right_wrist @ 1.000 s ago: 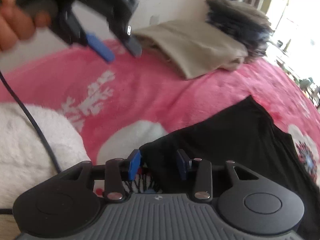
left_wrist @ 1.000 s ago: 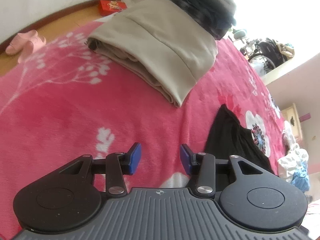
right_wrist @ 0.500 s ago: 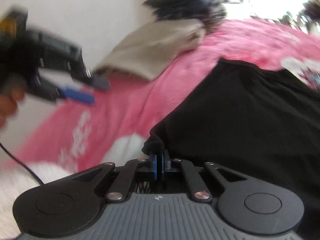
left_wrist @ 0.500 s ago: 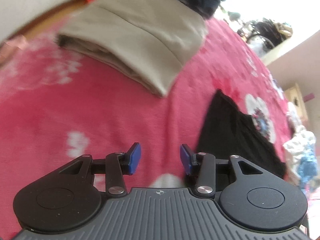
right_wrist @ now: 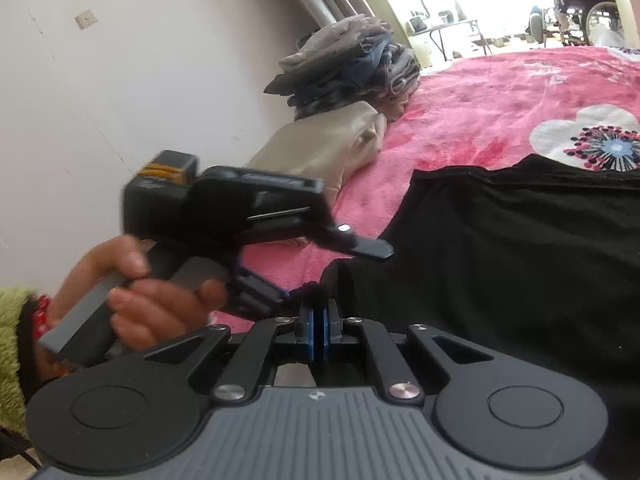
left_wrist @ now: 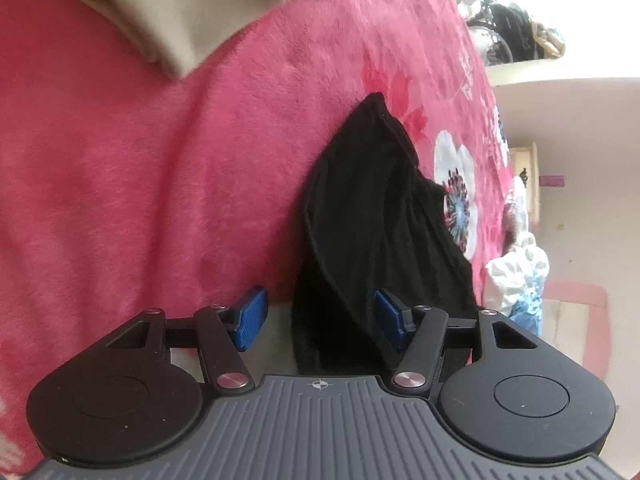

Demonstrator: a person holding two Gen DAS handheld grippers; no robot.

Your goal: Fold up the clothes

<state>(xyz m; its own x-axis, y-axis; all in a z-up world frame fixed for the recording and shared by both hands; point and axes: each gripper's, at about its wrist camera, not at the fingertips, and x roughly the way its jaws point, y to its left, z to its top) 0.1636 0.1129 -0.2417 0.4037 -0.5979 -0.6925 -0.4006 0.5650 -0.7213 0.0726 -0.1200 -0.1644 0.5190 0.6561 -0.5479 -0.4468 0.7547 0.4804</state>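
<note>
A black garment lies spread on the pink floral blanket. My right gripper is shut on the garment's near corner, which bunches just above the blue pads. In the left wrist view the same black garment rises as a fold between my open fingers. My left gripper is open, with the cloth close to the right pad. From the right wrist view, a hand holds the left gripper just left of the pinched corner.
A folded beige garment lies farther back on the blanket, also visible as the beige garment. Behind it stands a stack of folded clothes against the wall. A white and blue bundle sits off the bed's right edge.
My left gripper has moved forward and right onto the black garment's edge, still open. My right gripper went from open to shut on the garment's corner and lifted it slightly.
</note>
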